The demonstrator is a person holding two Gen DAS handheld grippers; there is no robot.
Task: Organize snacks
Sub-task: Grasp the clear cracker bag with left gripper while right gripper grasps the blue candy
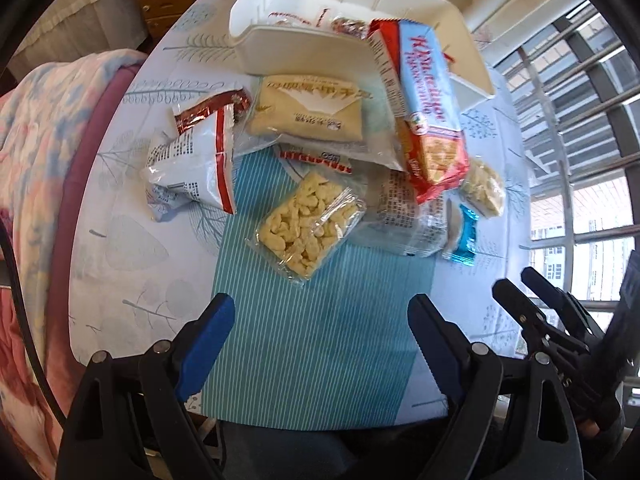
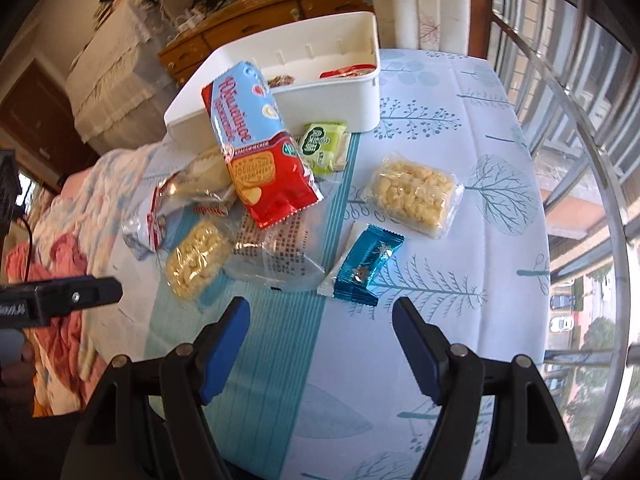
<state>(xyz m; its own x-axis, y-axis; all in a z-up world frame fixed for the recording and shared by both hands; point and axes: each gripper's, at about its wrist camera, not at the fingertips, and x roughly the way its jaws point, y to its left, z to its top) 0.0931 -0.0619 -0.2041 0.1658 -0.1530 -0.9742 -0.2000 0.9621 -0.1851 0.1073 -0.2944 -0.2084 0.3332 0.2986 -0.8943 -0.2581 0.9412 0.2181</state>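
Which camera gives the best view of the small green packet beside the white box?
The right wrist view. There the green packet lies in plain sight in front of the white box, only partly covered by the biscuit pack. In the left wrist view I cannot find it; the biscuit pack probably hides it.

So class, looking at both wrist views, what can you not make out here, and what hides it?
1. Contents of the white bin: right wrist view, its front wall hides all but a few wrapper tops.
2. Green packet: absent in left wrist view, behind the biscuit pack.
3. Print on the clear wrapper: too small and glare-washed in both views.
4. Table near edge: hidden by the open left gripper.
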